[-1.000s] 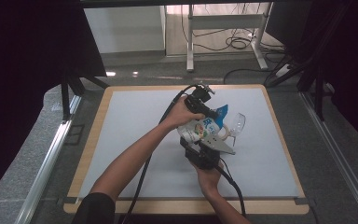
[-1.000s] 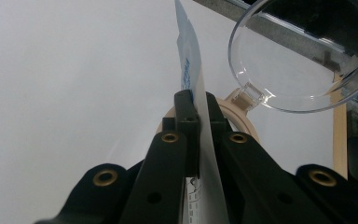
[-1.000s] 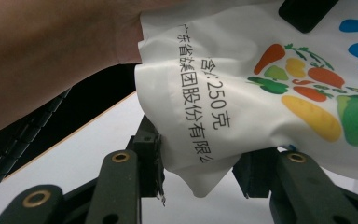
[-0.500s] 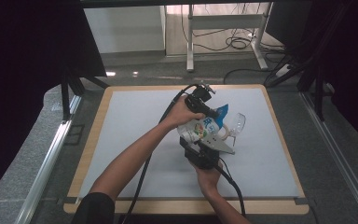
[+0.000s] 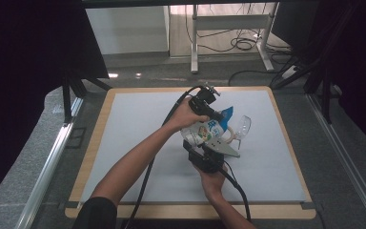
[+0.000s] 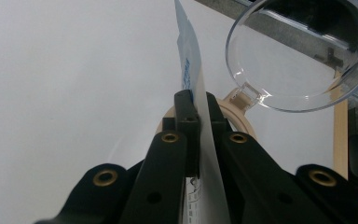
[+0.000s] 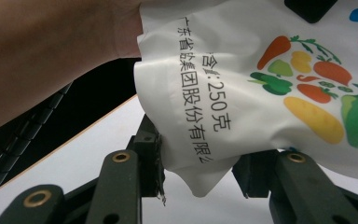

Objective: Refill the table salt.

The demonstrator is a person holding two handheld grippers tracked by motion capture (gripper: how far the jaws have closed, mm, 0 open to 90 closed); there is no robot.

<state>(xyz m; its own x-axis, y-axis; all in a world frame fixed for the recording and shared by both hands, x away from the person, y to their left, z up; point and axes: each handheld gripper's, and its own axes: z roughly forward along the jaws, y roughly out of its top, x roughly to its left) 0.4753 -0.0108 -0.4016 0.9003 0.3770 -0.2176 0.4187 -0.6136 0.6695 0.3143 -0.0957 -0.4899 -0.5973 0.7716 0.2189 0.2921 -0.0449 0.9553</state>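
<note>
A white pouch (image 5: pixel 204 130) printed with vegetables and a blue top is held tilted above the mat, its blue end pointing toward a clear glass (image 5: pixel 242 127). My left gripper (image 5: pixel 209 109) is shut on the pouch's upper edge. In the left gripper view, the thin pouch edge (image 6: pixel 190 70) stands clamped between the jaws of the left gripper (image 6: pixel 196 100), with the clear glass (image 6: pixel 303 51) and a wooden ring (image 6: pixel 235 116) just beyond. My right gripper (image 5: pixel 204 147) grips the pouch from below. In the right gripper view, the pouch's bottom corner (image 7: pixel 200 154) sits pinched in the right gripper (image 7: pixel 200 165).
A pale grey mat (image 5: pixel 138 138) covers the wood-edged table (image 5: pixel 94 138). Cables trail from both grippers toward the near edge. Metal rails (image 5: pixel 52 157) run along the left side, and a desk frame with cables (image 5: pixel 233 43) stands on the floor beyond the table.
</note>
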